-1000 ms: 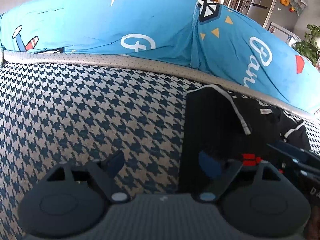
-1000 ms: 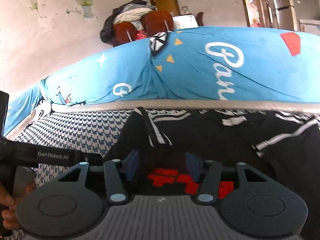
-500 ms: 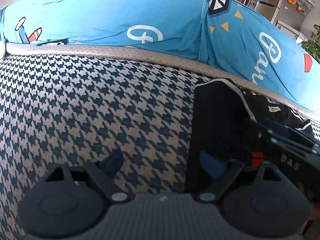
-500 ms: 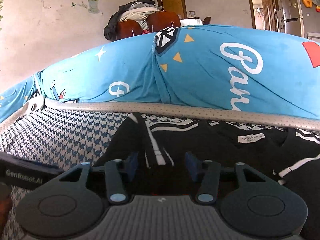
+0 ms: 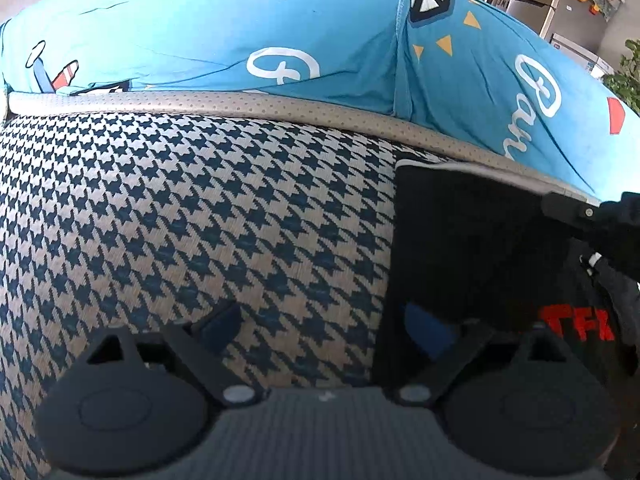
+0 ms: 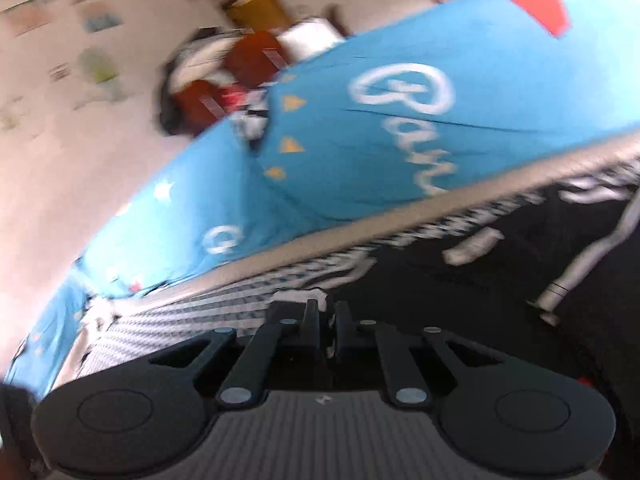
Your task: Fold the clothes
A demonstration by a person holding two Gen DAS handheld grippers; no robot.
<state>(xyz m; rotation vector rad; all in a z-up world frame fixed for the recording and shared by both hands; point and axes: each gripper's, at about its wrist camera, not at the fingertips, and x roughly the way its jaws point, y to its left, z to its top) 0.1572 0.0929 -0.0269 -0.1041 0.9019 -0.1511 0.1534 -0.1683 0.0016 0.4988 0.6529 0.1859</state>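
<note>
A black garment with white stripe trim and a red print lies on the houndstooth seat cushion of a sofa, its far edge close to the grey piping below the blue printed back cushions.

In the left wrist view the garment fills the right side, and its straight left edge runs from near the camera away toward the piping. The left tongs stand wide apart and have just been opening further. That edge falls between their fingers: the right finger is over black cloth, the left finger over bare houndstooth. Nothing is pinched there.

The right tongs have just been closing and now stand together, clamped on a fold of the black garment; a bit of white trim shows at their tips. The right wrist view is tilted and blurred. A white stripe runs across the cloth to the right of the grip. In the left view the right gripper's body reaches in over the garment's far right corner.

So the right hand already has its hold, toward the far side of the garment, while the left sits at the near left edge with nothing taken. As I judge it, the next move turns on the left tongs shutting on that long edge, so both hands can carry the cloth over into a fold.
</note>
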